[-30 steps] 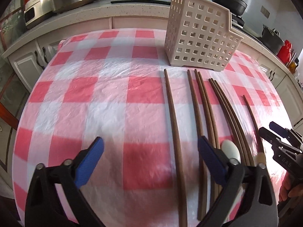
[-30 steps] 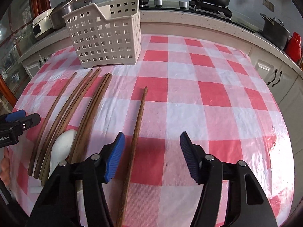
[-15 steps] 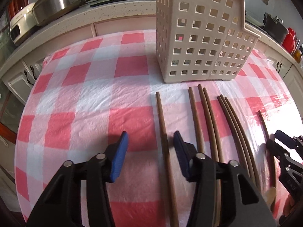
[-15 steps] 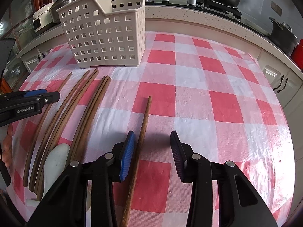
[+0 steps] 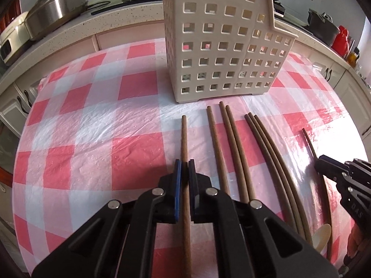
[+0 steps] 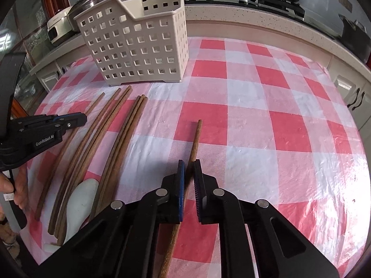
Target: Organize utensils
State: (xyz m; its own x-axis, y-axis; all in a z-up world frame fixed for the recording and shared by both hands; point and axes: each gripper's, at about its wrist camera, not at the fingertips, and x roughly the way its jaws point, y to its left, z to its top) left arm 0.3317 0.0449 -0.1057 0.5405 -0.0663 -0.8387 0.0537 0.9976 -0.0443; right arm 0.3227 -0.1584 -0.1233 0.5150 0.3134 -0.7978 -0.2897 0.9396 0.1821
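We find the left gripper [image 5: 184,164] pressed together on the leftmost chopstick [image 5: 184,139], its blue pads pinching the wooden shaft from both sides at a point nearer the far tip than the near end. This chopstick lies flat on the red-and-white checked tablecloth [image 5: 92,120]. Its long axis runs straight away from the camera, and its far tip points at the front wall of the perforated cream basket [image 5: 220,46], stopping short of it. The right gripper [image 6: 189,164] straddles the rightmost chopstick [image 6: 196,139] with its jaws closing. The shaft sits between the pads, close against the left pad, with a thin gap showing at the right pad. This chopstick also lies flat, set apart from the others. Its long axis leans slightly rightward as it goes away, so its far tip points past the right side of the basket. The remaining chopsticks [image 5: 234,150] lie between the two grippers in loose side-by-side groups, all with far tips toward the basket. A white spoon [image 6: 81,197] rests among their near ends. The basket stands upright at the far side of the cloth.
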